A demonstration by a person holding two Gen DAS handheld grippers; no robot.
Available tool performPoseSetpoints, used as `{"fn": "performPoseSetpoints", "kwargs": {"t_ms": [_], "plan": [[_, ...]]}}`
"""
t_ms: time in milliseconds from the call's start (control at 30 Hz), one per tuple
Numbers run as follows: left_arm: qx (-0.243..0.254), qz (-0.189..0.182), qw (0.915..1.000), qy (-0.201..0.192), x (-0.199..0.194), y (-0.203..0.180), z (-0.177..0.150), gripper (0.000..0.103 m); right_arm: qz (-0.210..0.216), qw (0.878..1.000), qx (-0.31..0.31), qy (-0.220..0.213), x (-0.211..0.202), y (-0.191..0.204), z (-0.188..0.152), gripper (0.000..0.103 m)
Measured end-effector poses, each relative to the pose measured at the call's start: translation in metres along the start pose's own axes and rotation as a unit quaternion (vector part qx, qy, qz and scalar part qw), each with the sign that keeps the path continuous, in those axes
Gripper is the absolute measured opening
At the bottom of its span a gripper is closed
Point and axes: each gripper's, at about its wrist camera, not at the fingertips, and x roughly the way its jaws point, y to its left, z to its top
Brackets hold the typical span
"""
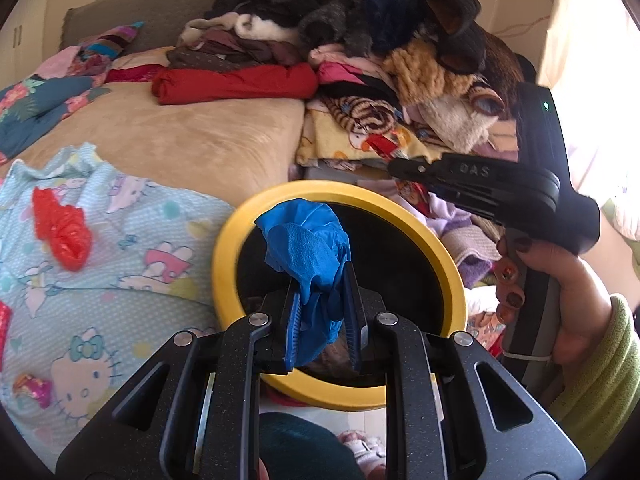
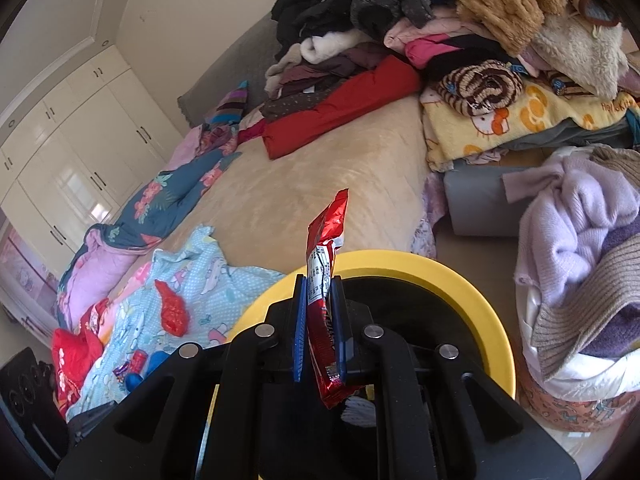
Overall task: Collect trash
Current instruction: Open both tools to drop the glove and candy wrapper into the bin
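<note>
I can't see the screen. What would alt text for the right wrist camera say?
A black two-finger right gripper is shut on a shiny red foil snack wrapper, held over a round yellow-rimmed black bin. Behind lies a bed with a tan bedspread, piled clothes and a crumpled red plastic scrap.

Sunlit bedroom, white wardrobe [image 2: 76, 148], cluttered bed [image 2: 320, 184]
</note>
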Motion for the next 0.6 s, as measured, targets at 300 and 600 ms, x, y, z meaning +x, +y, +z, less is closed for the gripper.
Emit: {"fn": "performPoseSetpoints", "kwargs": {"t_ms": [300,600], "plan": [[0.022,-0.019,0.9990,0.035,0.033,-0.019,-0.008,0.013,-0.020,1.000,0.010,0.014,0.005,-0.015,-0.003,0.013],[0.018,-0.033,0.9967,0.072,0.062,-0.025,-0.015,0.013,-0.016,0.996,0.064,0.058,0.023,-0.038,-0.012,0.014]]}}
